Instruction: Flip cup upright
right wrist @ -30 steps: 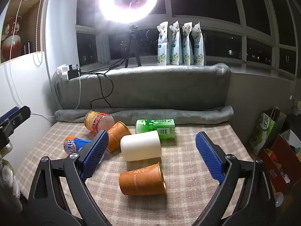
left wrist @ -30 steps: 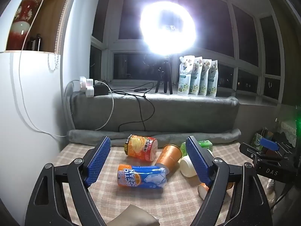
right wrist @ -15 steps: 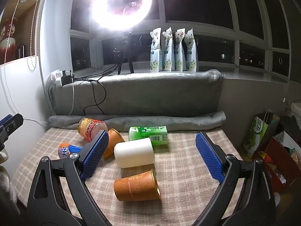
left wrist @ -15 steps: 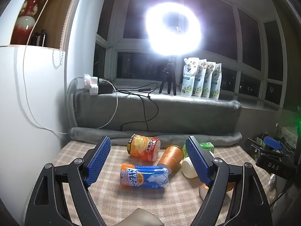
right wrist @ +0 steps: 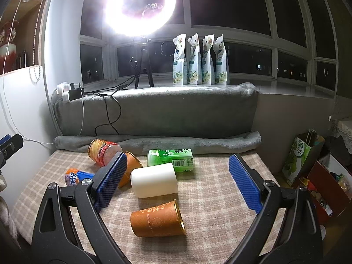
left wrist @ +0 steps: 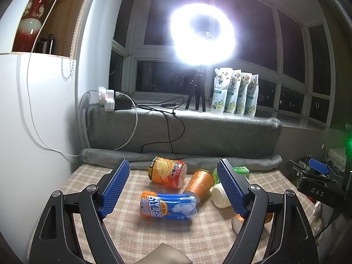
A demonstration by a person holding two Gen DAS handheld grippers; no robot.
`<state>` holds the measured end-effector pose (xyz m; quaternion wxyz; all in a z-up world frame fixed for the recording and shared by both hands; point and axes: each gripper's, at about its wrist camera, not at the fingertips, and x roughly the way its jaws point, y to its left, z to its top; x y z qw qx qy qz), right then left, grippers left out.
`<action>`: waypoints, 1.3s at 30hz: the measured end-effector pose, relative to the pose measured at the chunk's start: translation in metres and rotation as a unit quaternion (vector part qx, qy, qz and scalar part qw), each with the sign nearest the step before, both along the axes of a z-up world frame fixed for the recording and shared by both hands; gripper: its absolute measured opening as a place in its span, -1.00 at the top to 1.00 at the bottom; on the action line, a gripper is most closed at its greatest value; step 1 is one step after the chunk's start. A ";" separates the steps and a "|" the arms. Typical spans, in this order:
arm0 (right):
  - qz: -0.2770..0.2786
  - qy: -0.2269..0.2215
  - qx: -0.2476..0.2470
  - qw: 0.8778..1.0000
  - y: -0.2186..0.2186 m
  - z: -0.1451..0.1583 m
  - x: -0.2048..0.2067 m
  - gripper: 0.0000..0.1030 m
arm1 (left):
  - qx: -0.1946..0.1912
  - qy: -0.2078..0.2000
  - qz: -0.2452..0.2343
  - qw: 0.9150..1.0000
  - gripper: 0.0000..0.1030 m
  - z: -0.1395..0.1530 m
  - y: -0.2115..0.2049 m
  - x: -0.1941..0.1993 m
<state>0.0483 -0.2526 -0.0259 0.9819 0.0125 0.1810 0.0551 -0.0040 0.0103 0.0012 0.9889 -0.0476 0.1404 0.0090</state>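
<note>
Three cups lie on their sides on the checked tablecloth [right wrist: 209, 189]. An orange paper cup [right wrist: 157, 219] lies nearest in the right wrist view, mouth to the right. A white cup [right wrist: 154, 182] lies behind it. A second orange cup [right wrist: 132, 168] lies further left, partly hidden by my finger. My right gripper [right wrist: 176, 183] is open and empty above them. My left gripper [left wrist: 173, 189] is open and empty; its view shows the second orange cup [left wrist: 199, 183], the white cup [left wrist: 220, 197] and part of the near orange cup [left wrist: 237, 222].
An Arctic Ocean can [left wrist: 168, 205], an orange-red drink can [left wrist: 168, 171] and a green drink carton [right wrist: 170, 157] lie on the cloth. A grey rolled blanket [right wrist: 158, 143] lines the back edge. Bags and boxes [right wrist: 319, 171] stand off the right side. A ring light [right wrist: 139, 5] glares.
Both grippers have drawn back and risen slightly, so the objects sit lower and smaller in both views. Both stay open. Nothing on the table has moved.
</note>
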 end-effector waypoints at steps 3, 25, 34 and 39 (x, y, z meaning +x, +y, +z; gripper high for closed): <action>-0.001 0.001 -0.001 1.000 0.000 0.000 0.000 -0.86 | -0.001 0.000 0.000 1.000 -0.59 0.000 0.000 -0.001; -0.006 -0.003 -0.001 1.000 -0.001 0.004 0.003 -0.86 | -0.002 -0.001 -0.001 1.000 -0.59 0.002 -0.001 -0.002; -0.007 -0.005 -0.001 1.000 -0.002 0.005 0.003 -0.86 | -0.003 0.001 -0.003 1.000 -0.59 0.004 -0.002 -0.001; -0.007 -0.004 -0.001 1.000 -0.002 0.006 0.004 -0.86 | -0.003 0.000 -0.004 1.000 -0.59 0.005 -0.003 0.000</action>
